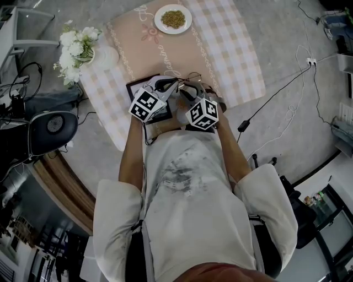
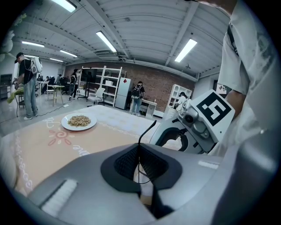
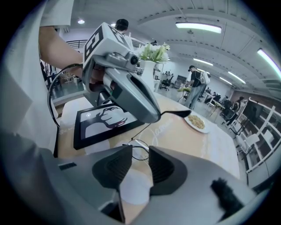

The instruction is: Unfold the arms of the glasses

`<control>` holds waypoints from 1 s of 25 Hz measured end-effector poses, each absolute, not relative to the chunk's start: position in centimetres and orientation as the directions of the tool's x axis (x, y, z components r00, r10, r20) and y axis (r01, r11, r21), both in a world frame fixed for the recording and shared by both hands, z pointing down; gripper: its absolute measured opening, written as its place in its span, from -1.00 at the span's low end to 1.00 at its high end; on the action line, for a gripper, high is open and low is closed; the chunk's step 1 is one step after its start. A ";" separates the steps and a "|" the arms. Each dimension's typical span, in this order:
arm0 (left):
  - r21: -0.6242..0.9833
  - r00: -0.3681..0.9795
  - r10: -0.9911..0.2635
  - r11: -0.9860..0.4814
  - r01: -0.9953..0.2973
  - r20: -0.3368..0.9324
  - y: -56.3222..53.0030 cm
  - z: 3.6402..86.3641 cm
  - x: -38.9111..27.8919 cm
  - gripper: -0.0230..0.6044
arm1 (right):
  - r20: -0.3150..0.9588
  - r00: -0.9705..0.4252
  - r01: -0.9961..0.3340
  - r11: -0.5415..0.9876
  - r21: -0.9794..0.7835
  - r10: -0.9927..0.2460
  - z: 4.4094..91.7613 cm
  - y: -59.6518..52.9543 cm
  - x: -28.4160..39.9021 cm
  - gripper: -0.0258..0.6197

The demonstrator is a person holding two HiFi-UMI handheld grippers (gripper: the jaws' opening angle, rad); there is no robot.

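Over the tablecloth (image 1: 220, 49), glasses (image 3: 138, 148) in tight left claw (image 2: 140, 165), arm (image 3: 180, 113) toward plate (image 3: 196, 122); right claw (image 3: 139, 165) wide, empty.

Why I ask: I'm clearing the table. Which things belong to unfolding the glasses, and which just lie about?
In the job: glasses, left gripper with jaws shut on them, right gripper with jaws open.
Lying about: picture frame, plate of food, flowers.

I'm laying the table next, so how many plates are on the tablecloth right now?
1. A white plate of grainy food sits at the far end of the tablecloth, beyond the picture frame. The person's arms cover the near edge, so one might hide there.
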State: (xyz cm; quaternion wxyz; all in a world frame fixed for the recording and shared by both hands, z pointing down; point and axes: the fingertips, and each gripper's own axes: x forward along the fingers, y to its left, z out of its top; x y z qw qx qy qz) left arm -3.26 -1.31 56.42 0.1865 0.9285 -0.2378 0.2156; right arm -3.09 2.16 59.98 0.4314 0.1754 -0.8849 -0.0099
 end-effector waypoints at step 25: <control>0.274 0.798 -0.360 -0.803 -0.528 0.482 -1.2 56.8 -3.1 -0.89 | 0.794 -0.544 -0.131 0.962 0.241 -0.273 61.8 4.3 -5.5 -0.53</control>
